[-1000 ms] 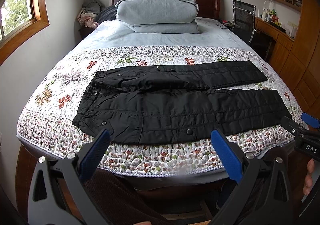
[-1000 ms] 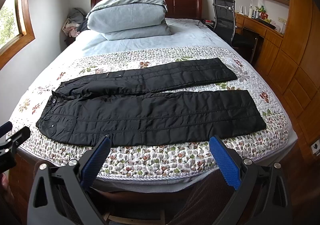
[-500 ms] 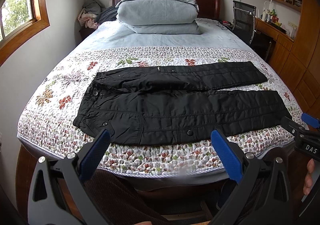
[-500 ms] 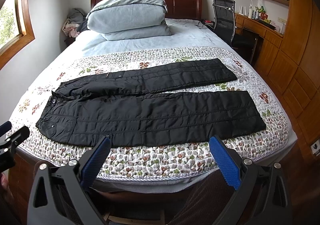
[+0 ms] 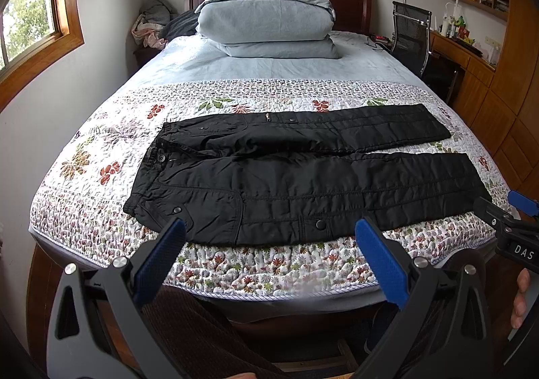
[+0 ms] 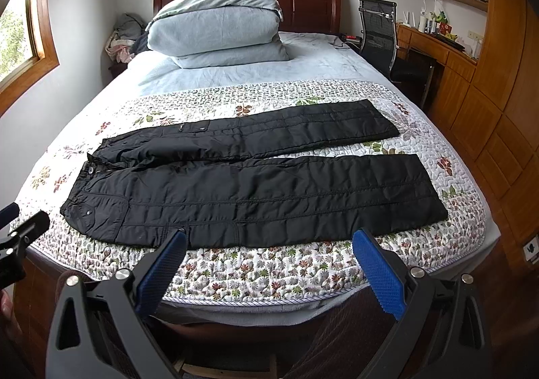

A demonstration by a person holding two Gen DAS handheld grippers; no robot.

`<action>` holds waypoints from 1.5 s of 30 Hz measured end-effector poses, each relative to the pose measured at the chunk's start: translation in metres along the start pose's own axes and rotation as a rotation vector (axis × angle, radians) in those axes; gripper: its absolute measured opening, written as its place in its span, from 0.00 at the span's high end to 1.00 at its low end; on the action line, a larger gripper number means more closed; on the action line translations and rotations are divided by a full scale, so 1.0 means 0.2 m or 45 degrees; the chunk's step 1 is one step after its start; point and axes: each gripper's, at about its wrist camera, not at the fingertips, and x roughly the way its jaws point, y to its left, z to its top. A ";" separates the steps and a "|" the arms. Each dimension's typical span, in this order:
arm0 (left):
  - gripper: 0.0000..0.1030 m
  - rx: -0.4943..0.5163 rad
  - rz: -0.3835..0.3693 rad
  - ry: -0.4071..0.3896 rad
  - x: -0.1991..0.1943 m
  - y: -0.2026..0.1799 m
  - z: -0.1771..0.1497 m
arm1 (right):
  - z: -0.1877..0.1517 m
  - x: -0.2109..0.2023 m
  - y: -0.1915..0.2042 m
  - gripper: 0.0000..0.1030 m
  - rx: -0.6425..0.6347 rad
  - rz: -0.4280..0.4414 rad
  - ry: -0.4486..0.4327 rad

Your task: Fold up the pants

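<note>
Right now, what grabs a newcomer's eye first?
The black quilted pants spread flat across the floral quilted bedspread, waist left, both legs running right. Behind them, a folded pale-blue duvet is stacked at the headboard. Both grippers' blue-padded fingers gape open at the bed's near edge.

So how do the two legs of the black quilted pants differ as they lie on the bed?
The near leg lies flat and smooth up to the waistband; the far leg is bunched and creased near the waist. The near leg's cuff sits close to the bed's right edge; the far leg's cuff stops short of it. The far leg angles away, leaving a gap of floral quilt between the cuffs. Both are black, quilted and untouched by either gripper.
</note>
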 end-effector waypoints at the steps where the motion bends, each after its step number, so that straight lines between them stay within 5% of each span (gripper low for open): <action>1: 0.03 0.000 0.001 0.000 0.00 0.00 0.00 | 0.00 0.00 0.00 0.03 0.001 0.001 0.002; 36: 0.03 -0.001 -0.002 0.009 0.02 0.00 -0.01 | -0.01 0.02 -0.01 0.03 0.006 0.009 0.007; 42: 0.02 -0.042 -0.244 0.055 0.11 0.10 0.04 | 0.07 0.06 -0.12 0.03 -0.001 0.098 0.000; 45: 0.02 -0.046 -0.291 0.130 0.25 0.20 0.13 | 0.21 0.10 -0.26 0.03 -0.002 0.117 -0.023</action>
